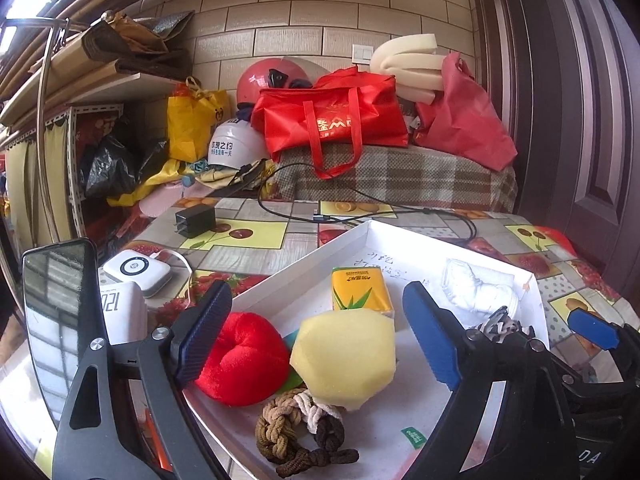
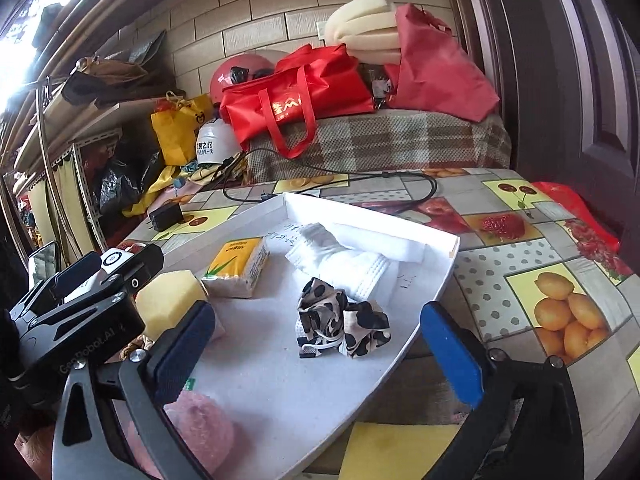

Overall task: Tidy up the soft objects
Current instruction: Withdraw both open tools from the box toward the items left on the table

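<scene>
**While both tongs hang apart over the tray: grasp hazards**

While I hold both tools above the white tray (image 1: 534, 280), neither carries anything. The left tongs (image 1: 320, 344) stand apart, bracketing the yellow sponge (image 1: 344, 356). The right tongs (image 2: 320, 356) also stand apart, with the leopard-print scrunchie (image 2: 340, 320) between the fingers and further ahead.

Location of task items: all lie inside the tray on the counter (image 2: 520, 248). The red plush lips (image 1: 244, 356) touch the left finger (image 1: 204, 332) of the left tongs. The braided hair ties (image 1: 296, 428) lie just beside the sponge, partly under its edge. The tissue pack (image 1: 360, 292) sits behind it, and the folded face masks (image 2: 340, 256) behind the scrunchie.

Hazards, as I judge them:

1. Closing the left tongs could pinch the plush along with the sponge, since the two sit just beside each other.
2. Lifting the sponge may drag the hair ties, if they snag.
3. A light tray could slide if a finger presses its rim.
4. The two tools work near each other; a careless sweep risks collision.
</scene>
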`<state>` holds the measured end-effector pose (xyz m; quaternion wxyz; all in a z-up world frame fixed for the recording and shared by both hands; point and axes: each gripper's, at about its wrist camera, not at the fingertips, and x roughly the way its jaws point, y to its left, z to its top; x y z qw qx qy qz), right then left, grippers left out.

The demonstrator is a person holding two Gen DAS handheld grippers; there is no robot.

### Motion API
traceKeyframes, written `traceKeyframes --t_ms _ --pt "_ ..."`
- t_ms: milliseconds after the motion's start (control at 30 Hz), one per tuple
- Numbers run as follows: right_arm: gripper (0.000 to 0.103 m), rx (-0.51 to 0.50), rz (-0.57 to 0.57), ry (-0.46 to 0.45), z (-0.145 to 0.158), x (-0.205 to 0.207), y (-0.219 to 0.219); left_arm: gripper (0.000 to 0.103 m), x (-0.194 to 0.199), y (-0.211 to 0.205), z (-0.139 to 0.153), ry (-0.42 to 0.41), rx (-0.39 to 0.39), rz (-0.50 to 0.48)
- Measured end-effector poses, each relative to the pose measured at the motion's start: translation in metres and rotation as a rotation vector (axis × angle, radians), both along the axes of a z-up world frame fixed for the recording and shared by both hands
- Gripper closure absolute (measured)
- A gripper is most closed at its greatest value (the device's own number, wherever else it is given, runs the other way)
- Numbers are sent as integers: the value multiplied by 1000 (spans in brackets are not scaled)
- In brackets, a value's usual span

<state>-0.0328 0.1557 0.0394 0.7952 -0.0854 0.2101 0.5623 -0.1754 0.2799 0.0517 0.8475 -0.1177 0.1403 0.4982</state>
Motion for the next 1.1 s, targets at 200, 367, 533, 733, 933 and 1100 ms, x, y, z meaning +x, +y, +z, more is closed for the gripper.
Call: traceKeyframes --t_ms 200,367,533,733,933,1100 --pt "0 59 6 -44 5 -8 -14 14 -4 -12 4 -20 54 -20" --pt "0 58 6 -67 6 -9 -28 14 -5 -27 5 -23 43 -58" --pt "0 46 -38 -76 6 5 -57 14 10 -58 6 8 72 -160" --pt "0 -3 -195 146 -4 81 -94 14 24 -79 8 19 67 -238" --pt "0 -121 -288 127 -12 123 -87 14 24 -77 8 13 50 -233" --pt "0 -217 -262 65 -16 119 -51 14 25 -81 8 19 68 -247"
